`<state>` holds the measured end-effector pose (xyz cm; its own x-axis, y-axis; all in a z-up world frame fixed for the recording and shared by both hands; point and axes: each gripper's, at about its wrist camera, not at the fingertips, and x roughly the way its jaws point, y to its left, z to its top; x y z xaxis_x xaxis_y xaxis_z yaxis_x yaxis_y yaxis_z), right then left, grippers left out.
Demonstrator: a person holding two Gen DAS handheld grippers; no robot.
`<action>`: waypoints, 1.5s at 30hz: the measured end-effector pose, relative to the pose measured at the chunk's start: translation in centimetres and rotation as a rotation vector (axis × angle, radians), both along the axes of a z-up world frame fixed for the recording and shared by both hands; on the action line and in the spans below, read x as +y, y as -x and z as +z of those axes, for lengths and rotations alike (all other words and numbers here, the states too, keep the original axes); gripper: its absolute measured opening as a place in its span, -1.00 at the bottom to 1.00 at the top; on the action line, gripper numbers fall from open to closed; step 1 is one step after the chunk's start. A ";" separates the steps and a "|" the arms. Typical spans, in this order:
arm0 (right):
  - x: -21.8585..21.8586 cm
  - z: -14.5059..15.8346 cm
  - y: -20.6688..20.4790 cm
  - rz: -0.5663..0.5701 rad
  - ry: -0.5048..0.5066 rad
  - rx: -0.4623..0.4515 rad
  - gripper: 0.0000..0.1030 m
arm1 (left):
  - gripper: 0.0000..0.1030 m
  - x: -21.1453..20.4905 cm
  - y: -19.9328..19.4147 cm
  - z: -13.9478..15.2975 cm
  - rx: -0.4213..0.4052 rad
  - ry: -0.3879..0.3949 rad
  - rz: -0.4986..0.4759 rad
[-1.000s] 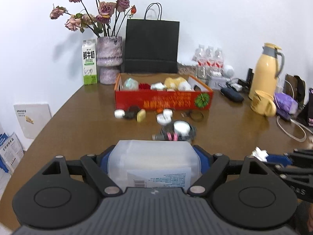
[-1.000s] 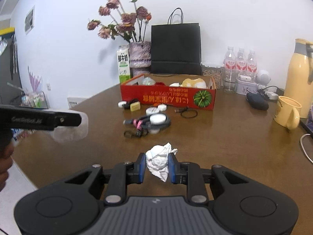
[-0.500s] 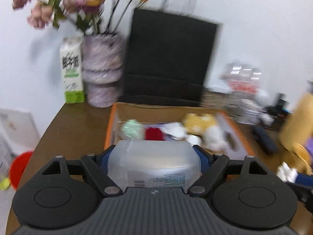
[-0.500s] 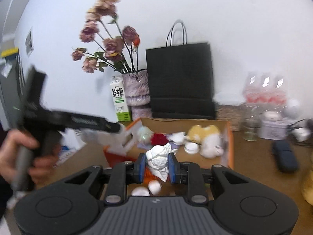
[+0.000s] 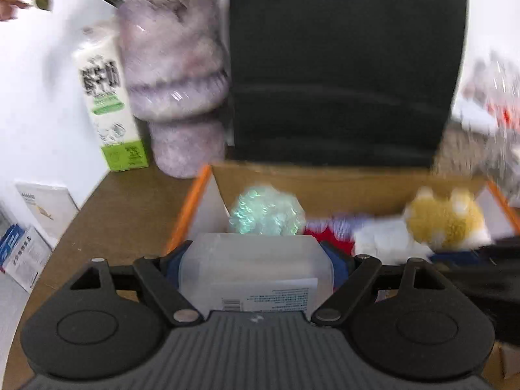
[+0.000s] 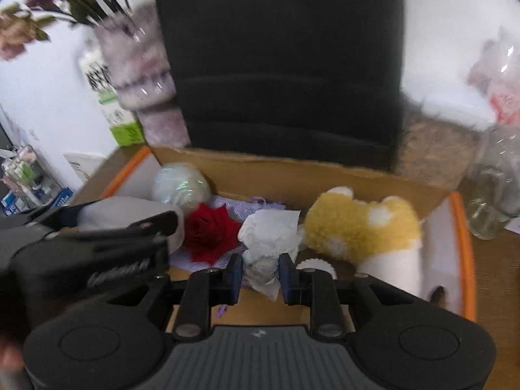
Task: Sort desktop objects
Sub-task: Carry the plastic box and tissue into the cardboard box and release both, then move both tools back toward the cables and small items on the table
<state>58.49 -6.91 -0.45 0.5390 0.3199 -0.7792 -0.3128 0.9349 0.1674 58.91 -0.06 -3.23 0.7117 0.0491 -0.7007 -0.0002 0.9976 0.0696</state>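
Left wrist view, near to far: left gripper (image 5: 256, 269), fingers (image 5: 172, 265) spread wide and closed against both sides of a translucent plastic container (image 5: 255, 273) w/ printed label on its near face; container held above the near-left part of the cardboard box (image 5: 325, 182). Beyond it, inside box: iridescent ball (image 5: 266, 214), red flower (image 5: 328, 239) partly hidden, white item and yellow plush toy (image 5: 445, 224) to the right. Right gripper's dark body enters at right edge. Behind box: milk carton (image 5: 109, 113), mottled purple vase (image 5: 177, 91) w/ stems, black paper bag (image 5: 344, 65). Brown worktop (image 5: 123, 214) visible left of box. Frame is motion-blurred.

Right wrist view, near to far: right gripper (image 6: 260, 276), fingers (image 6: 234, 274) narrowly apart, pinching a crumpled white tissue (image 6: 269, 243) from both sides; tissue sits over the box interior, approx. centre. Left gripper (image 6: 97, 237) crosses at left w/ the container (image 6: 123, 209) in its grip, just beside the red flower (image 6: 209, 232). A round white scalloped item (image 6: 317, 265) lies just right of the fingers. Farther in: iridescent ball (image 6: 182, 187) at back-left corner, yellow plush toy (image 6: 360, 227) at right, resting on a white object; lilac cloth (image 6: 240, 206) under the flower. Box (image 6: 464, 243) rim orange on both ends. Behind: vase (image 6: 139, 74), milk carton (image 6: 107, 104), black bag (image 6: 282, 58), clear bottles (image 6: 497, 195) at far right, blurred.
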 end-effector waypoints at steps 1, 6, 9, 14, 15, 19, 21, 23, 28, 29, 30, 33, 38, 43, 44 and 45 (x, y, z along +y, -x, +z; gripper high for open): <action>0.3 -0.9 -0.4 0.002 -0.003 0.021 -0.54 | 0.61 0.1 -0.5 -0.7 0.051 -0.017 0.000; 0.6 -2.2 -0.7 -0.017 0.014 0.040 -0.46 | 0.71 0.4 -0.7 -1.0 0.115 -0.027 -0.050; 0.7 -2.1 -0.9 -0.032 0.043 0.034 -0.37 | 0.71 0.6 -0.5 -0.8 0.116 0.010 -0.033; -0.6 -0.1 0.8 -0.052 0.005 0.002 -0.25 | 0.71 2.5 1.6 2.0 0.036 0.114 0.001; -0.8 0.6 1.3 -0.055 0.002 -0.006 -0.24 | 0.71 2.6 2.1 2.7 0.035 0.110 0.004; -1.6 3.7 3.9 -0.076 0.007 -0.036 -0.23 | 0.71 2.9 4.1 5.0 0.059 0.085 0.030; -1.8 5.2 5.4 -0.076 -0.005 -0.048 -0.23 | 0.70 3.1 6.0 6.3 0.036 0.085 0.043; -2.0 6.3 7.3 -0.069 0.000 -0.070 -0.23 | 0.70 3.4 8.3 7.4 0.000 0.081 0.067; -3.3 8.6 13.7 -0.046 -0.009 -0.130 -0.17 | 0.68 4.5 14.9 9.7 -0.060 0.077 0.075; -3.8 8.9 15.1 -0.045 -0.017 -0.142 -0.12 | 0.68 4.8 16.4 10.1 -0.068 0.076 0.066; -4.4 9.2 16.6 -0.042 -0.020 -0.159 -0.05 | 0.68 5.0 17.7 10.4 -0.075 0.076 0.059; -5.5 10.0 22.0 -0.043 -0.028 -0.242 -0.02 | 0.68 5.4 22.6 10.9 -0.113 0.101 -0.014; -6.6 9.9 30.6 -0.027 -0.075 -0.319 0.02 | 0.68 5.2 31.1 9.7 -0.201 0.119 -0.102; -7.2 8.0 39.0 -0.028 -0.154 -0.352 0.03 | 0.68 4.0 38.3 7.2 -0.229 0.147 -0.136; -7.0 7.4 40.3 -0.016 -0.157 -0.349 0.03 | 0.68 3.8 39.4 6.7 -0.241 0.133 -0.120; -6.9 6.8 41.8 -0.017 -0.151 -0.353 0.03 | 0.68 3.6 40.4 6.2 -0.239 0.123 -0.100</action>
<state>16.73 -13.77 6.33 0.7719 0.4055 -0.4896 -0.3605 0.9136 0.1883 18.53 3.56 2.93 0.8544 -0.1053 -0.5088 0.0971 0.9944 -0.0426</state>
